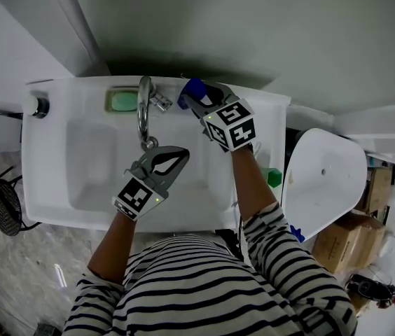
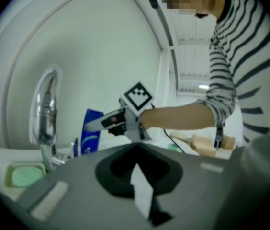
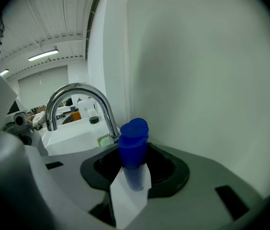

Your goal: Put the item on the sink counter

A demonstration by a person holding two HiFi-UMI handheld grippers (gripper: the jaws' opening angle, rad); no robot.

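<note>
Holding blue tube (image 3: 133,145) over the back of the sink desk (image 1: 271,114).
Right tongs (image 3: 131,176) part-open, clamped on the tube, just right of the faucet (image 1: 143,110), near the wall; contact with the ledge not discernible. Left tongs (image 1: 173,156) closed, empty, over the basin (image 1: 89,163). Risk: narrow ledge; a tilted release could topple the tube into the basin or against the faucet.

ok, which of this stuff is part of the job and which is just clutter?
Job:
- blue bottle, gripped in the right claw
- sink counter, where it goes

Just lying about:
- faucet
- green soap
- toilet
- cardboard boxes
</note>
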